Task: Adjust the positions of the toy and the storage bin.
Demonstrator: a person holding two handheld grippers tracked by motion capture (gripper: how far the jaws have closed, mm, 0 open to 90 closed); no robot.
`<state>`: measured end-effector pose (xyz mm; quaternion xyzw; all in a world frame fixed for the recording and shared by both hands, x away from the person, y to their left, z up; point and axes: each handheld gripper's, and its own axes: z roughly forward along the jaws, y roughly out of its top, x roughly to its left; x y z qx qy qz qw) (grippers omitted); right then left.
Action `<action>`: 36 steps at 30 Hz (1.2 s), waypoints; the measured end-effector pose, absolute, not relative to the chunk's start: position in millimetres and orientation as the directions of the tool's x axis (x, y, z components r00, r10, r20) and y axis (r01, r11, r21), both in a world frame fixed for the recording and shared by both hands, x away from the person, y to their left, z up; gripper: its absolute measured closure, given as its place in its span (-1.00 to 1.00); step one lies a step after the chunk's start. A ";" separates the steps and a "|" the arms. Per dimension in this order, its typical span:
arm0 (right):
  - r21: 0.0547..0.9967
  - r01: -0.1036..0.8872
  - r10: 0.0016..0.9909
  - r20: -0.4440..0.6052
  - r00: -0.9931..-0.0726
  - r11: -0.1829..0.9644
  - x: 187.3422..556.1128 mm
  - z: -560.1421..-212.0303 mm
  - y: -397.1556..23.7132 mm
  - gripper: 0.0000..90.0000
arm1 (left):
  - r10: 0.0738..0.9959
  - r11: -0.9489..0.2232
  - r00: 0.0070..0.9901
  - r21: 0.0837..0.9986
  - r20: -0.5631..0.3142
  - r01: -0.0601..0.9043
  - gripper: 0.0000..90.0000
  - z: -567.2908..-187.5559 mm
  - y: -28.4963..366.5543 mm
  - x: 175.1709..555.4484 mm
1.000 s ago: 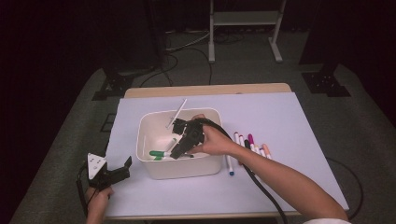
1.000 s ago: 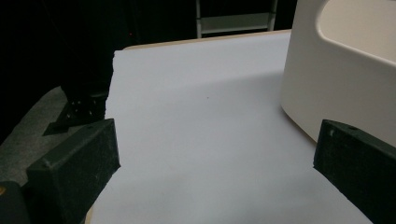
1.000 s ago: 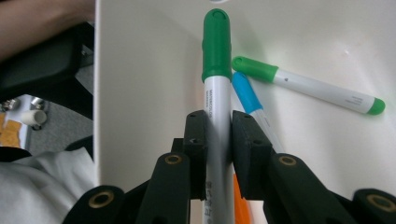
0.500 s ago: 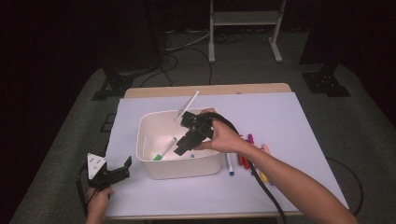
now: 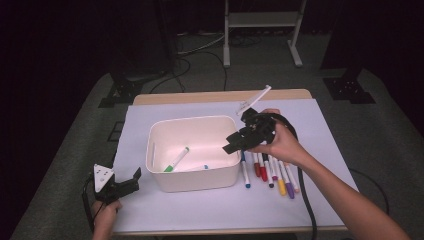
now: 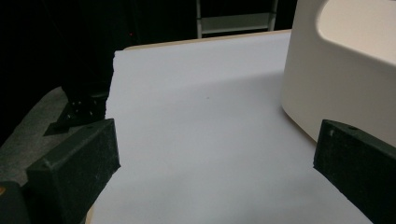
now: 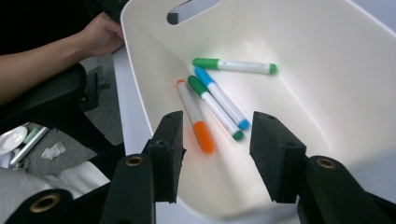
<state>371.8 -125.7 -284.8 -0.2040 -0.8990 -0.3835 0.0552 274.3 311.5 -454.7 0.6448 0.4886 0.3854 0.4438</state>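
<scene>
Above the right rim of the white bin (image 5: 192,152), I hold the right gripper (image 5: 239,142) with its jaws parted and nothing between them; they have just been opening. Four markers lie on the bin floor: orange marker (image 7: 195,116), two green and one blue. I judge the drop step complete. The remaining markers (image 5: 270,170) lie in a row on the desk (image 5: 310,200), just right of the bin. The next move calls for swinging right and lowering the jaws astride one marker. The left gripper (image 5: 122,187) rests near the desk's front left corner, jaws open and empty.
</scene>
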 end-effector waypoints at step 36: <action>0.584 0.679 0.645 0.318 -0.695 0.444 356.8 -397.3 -282.5 0.09 | 0.972 -0.134 0.224 0.950 0.071 0.282 -1.00 -454.9 310.8 273.5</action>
